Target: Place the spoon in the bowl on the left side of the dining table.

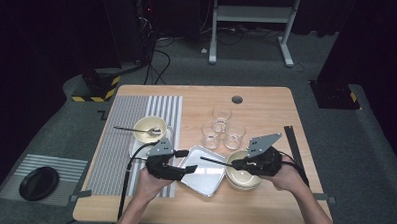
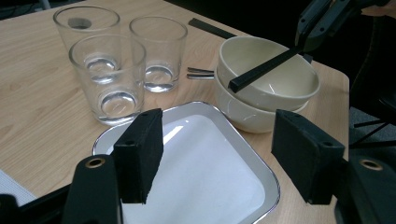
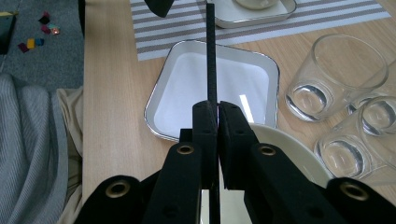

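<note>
My right gripper (image 1: 236, 165) is shut on a thin black chopstick (image 1: 216, 161) above the stacked cream bowls (image 1: 244, 181). The stick reaches left over the white square plate (image 1: 206, 178). In the right gripper view the pads (image 3: 217, 109) pinch the chopstick (image 3: 210, 56), which runs straight ahead over the plate (image 3: 187, 88). My left gripper (image 1: 186, 161) stands open at the plate's left edge. Its jaws (image 2: 215, 158) hang apart above the plate (image 2: 210, 186) with nothing between them. In the left gripper view the chopstick (image 2: 261, 70) crosses the top bowl (image 2: 271, 88).
Three clear glasses (image 1: 220, 128) stand behind the plate. A cream bowl with a spoon (image 1: 149, 129) sits on a white tray on the striped mat (image 1: 120, 139) at the left. A black bar (image 1: 291, 141) lies near the table's right edge. Metal utensil tips (image 2: 200, 73) lie between glasses and bowls.
</note>
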`<state>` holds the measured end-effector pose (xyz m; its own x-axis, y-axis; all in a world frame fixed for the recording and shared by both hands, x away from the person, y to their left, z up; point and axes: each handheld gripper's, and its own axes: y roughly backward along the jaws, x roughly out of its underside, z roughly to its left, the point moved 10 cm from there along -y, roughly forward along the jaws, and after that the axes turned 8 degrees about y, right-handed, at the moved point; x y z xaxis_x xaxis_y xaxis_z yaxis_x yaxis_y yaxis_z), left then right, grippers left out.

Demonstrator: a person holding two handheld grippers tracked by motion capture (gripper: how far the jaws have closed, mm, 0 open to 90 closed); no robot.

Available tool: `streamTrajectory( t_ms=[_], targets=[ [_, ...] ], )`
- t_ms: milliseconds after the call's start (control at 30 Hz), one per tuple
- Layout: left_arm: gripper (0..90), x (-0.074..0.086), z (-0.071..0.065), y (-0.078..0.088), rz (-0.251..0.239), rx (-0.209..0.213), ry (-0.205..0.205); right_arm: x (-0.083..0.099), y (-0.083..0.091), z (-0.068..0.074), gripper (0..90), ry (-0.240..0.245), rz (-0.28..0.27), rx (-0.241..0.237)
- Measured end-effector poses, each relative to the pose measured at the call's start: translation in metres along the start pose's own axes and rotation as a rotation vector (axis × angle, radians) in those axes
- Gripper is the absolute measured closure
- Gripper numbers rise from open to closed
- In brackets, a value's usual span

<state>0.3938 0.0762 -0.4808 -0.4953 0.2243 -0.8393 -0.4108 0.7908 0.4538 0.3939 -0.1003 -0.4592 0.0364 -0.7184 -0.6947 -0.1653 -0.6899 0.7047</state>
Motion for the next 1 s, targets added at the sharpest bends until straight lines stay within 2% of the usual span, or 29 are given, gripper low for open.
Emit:
streamTrajectory(
  t_ms=[400,433,500,600,633,667,700,1000],
  targets=[
    [34.3,-0.003,-0.007,-0.005,0.014,0.044,-0.029,-0.001,-0.001,0.005,86.0,-0.004,-0.003,-0.027],
    [34.9,-0.003,-0.008,-0.005,0.015,0.050,-0.028,-0.002,-0.002,0.004,86.0,0.013,-0.010,-0.028],
    [35.9,-0.003,-0.009,-0.006,0.019,0.062,-0.036,-0.002,-0.002,0.005,86.0,0.001,-0.006,-0.033],
    [38.2,-0.003,-0.012,-0.007,0.021,0.075,-0.033,-0.004,-0.002,0.006,86.0,0.003,-0.015,-0.038],
    [38.8,-0.003,-0.012,-0.007,0.021,0.079,-0.031,-0.005,-0.002,0.006,86.0,0.018,-0.021,-0.038],
    [39.2,-0.002,-0.013,-0.008,0.023,0.082,-0.030,-0.004,-0.001,0.008,86.0,-0.012,-0.012,-0.043],
    [39.8,-0.002,-0.013,-0.008,0.024,0.085,-0.026,-0.005,-0.002,0.007,86.0,0.011,-0.019,-0.043],
    [47.3,-0.003,-0.018,-0.010,0.025,0.118,-0.033,-0.008,-0.003,0.010,86.0,0.019,-0.019,-0.057]
  ],
)
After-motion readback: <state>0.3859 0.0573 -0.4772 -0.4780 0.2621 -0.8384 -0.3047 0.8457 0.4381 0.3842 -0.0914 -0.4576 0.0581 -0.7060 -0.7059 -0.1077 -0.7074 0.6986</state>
